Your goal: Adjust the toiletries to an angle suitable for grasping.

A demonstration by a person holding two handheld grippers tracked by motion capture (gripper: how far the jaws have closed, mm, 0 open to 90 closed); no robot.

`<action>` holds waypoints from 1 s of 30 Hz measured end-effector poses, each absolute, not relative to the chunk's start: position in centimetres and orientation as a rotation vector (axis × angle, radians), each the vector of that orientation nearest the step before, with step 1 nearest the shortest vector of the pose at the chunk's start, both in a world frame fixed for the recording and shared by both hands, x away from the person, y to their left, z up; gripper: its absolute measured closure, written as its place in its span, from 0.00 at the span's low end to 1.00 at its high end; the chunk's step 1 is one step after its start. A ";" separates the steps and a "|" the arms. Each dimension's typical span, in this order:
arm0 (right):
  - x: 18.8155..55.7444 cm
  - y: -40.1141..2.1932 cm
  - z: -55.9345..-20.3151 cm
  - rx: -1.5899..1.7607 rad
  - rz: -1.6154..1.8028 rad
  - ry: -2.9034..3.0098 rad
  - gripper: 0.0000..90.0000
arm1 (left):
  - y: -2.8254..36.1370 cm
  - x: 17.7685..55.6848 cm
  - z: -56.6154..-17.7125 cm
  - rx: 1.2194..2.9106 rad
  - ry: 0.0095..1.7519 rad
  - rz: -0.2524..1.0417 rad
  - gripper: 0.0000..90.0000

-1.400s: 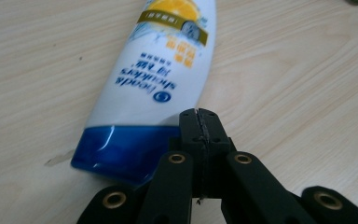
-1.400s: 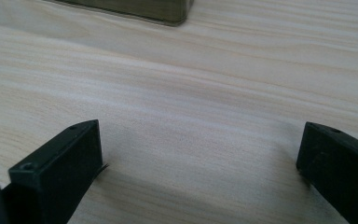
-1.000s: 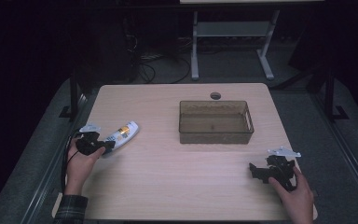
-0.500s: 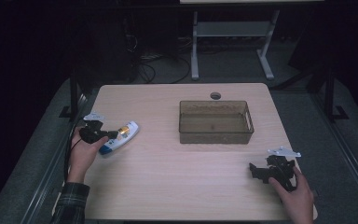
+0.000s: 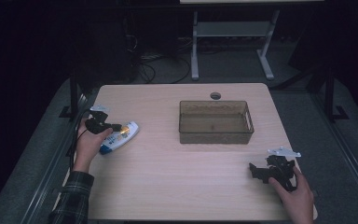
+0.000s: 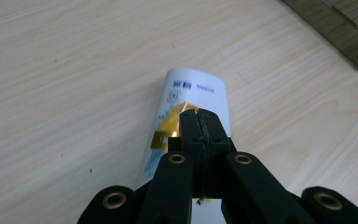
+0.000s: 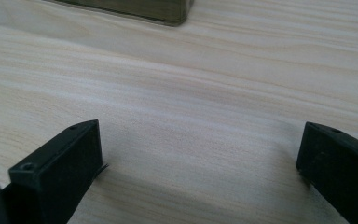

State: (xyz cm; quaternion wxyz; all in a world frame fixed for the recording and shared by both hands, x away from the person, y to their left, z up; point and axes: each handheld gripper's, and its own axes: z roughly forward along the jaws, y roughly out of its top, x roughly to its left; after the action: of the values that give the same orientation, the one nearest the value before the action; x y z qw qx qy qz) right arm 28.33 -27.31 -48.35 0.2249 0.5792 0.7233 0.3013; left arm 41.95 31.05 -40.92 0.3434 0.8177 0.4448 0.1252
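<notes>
A white tube point(image 5: 122, 136) with blue and yellow print lies flat near the table's left edge. My left gripper point(image 5: 117, 127) hovers over its near half, jaws pressed together with nothing between them. In the left gripper view the shut jaws point(image 6: 200, 120) cover the middle of the tube point(image 6: 196, 87), whose flat crimped end points away. My right gripper point(image 5: 257, 171) rests at the front right of the table, open. In the right gripper view its jaws point(image 7: 198, 158) stand wide apart over bare wood.
A translucent brown bin point(image 5: 216, 136) sits right of centre on the light wooden table point(image 5: 168, 182); its corner shows as the bin point(image 6: 349, 32) and its lower edge as the bin point(image 7: 144, 9). A cable hole point(image 5: 215, 95) lies behind it. Dark floor and a metal stand surround the table.
My left gripper has moved away from the near edge and slightly right, coming over the tube. The tube and the right gripper have stayed put.
</notes>
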 end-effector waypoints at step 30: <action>28.3 -27.3 -48.3 1.597 0.832 1.996 0.00 | 30.2 47.5 -44.5 2.112 1.255 0.326 1.00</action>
State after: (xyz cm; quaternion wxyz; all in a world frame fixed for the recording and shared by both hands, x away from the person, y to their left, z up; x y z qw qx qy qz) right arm 28.32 -27.31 -48.35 0.2248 0.5789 0.7235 0.3014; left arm 47.45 30.23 -44.47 0.3255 0.8058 0.4789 0.1243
